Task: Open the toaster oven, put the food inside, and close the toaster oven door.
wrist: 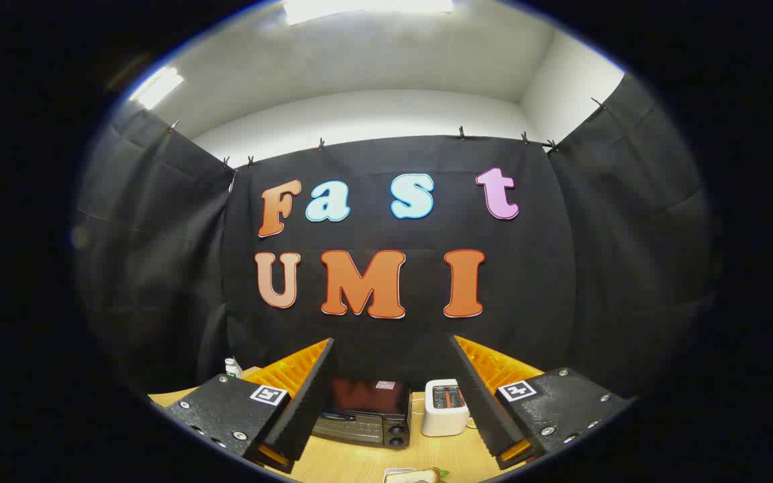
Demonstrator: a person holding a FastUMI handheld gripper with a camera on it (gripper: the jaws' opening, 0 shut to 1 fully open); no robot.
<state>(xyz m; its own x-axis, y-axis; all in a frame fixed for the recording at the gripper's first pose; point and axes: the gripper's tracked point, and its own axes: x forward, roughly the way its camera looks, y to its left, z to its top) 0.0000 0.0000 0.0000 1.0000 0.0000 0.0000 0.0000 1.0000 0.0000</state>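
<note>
My gripper is held high and stands open, with nothing between its fingers. Below and beyond the fingers a dark toaster oven rests on the wooden table, its door shut and its knobs at the right end. Nearer to me, below the fingers, a sandwich lies on a white plate; just a part of it shows. The gripper is well above both and touches neither.
A white pop-up toaster stands right beside the oven on its right. A small bottle sits at the table's far left, behind the left finger. Black cloth walls close in the booth behind and on both sides.
</note>
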